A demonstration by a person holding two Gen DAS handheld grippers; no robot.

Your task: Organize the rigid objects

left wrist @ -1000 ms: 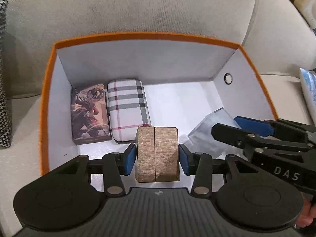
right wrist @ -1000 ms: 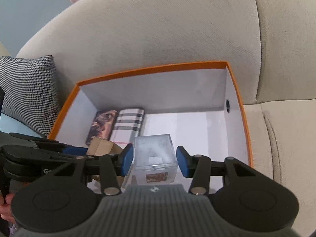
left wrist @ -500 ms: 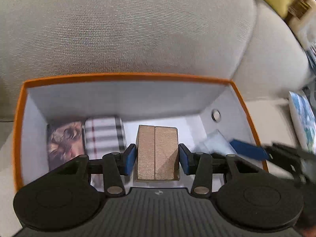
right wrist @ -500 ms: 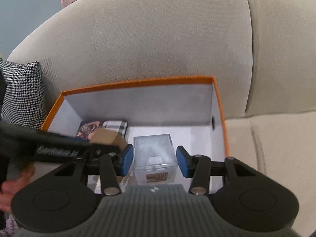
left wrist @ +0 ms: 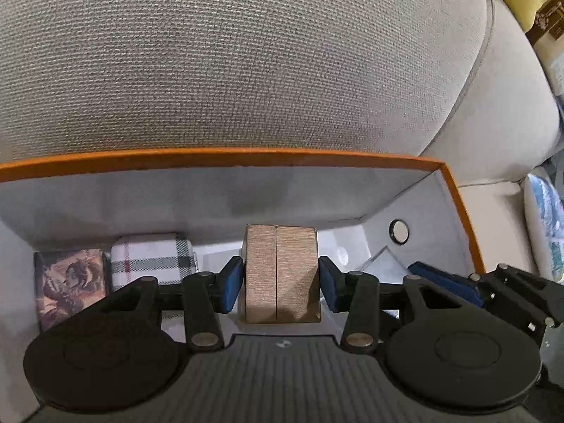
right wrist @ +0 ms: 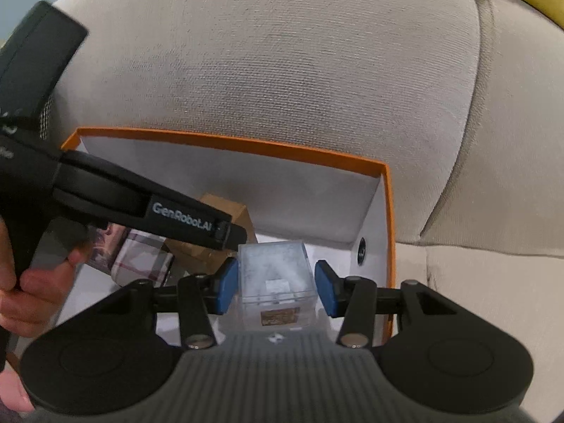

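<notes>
My left gripper (left wrist: 281, 284) clamps the brown box (left wrist: 280, 273), my right gripper (right wrist: 275, 289) the clear cube (right wrist: 274, 276) — both over the orange-rimmed bin (right wrist: 225, 144). Risk as I see it: the grippers sit close and could collide, or the brown box lands on the plaid case (left wrist: 151, 259).

Two close wrist views, steeply downward, both into the orange-rimmed box (left wrist: 246, 157).
</notes>
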